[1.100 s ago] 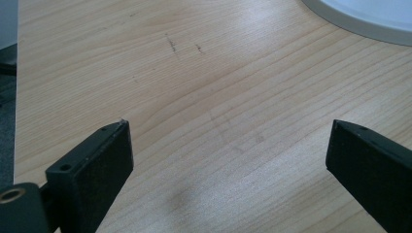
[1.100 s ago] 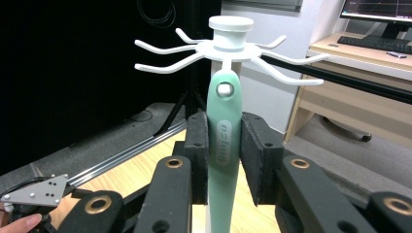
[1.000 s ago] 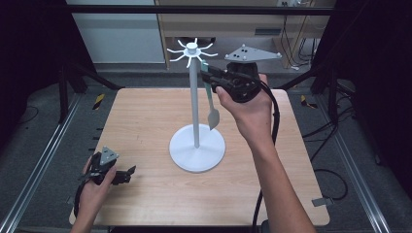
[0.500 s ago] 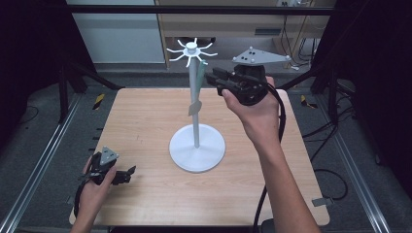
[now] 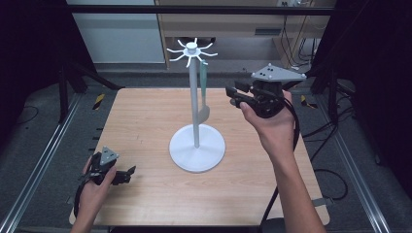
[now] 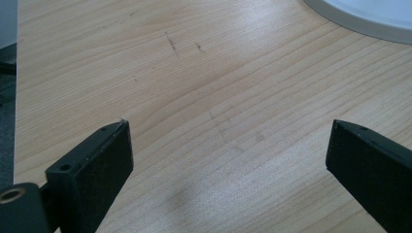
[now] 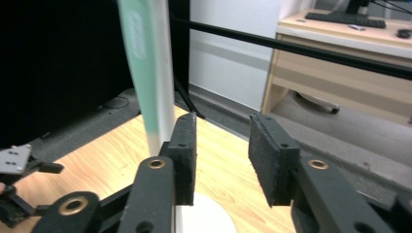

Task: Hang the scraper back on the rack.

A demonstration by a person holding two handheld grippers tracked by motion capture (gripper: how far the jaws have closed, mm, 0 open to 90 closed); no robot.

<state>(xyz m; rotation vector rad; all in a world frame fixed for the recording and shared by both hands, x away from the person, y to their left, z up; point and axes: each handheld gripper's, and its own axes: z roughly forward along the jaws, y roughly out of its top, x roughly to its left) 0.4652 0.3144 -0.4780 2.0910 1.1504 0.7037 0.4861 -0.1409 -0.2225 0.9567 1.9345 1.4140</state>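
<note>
so my right tongs (image 5: 232,95) have just been opening with nothing between them, sitting right of the green spatula (image 5: 204,92) hanging straight down off the rack (image 5: 196,145) mid-frame, left tongs (image 5: 127,174) open way off lower left on the surface (image 5: 145,121).

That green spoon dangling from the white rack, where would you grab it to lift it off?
Probably by the flat green handle, midway down, below the hook and above the bowl. Come from the right, where the right gripper waits with open jaws; the rack's pole blocks the left.
</note>
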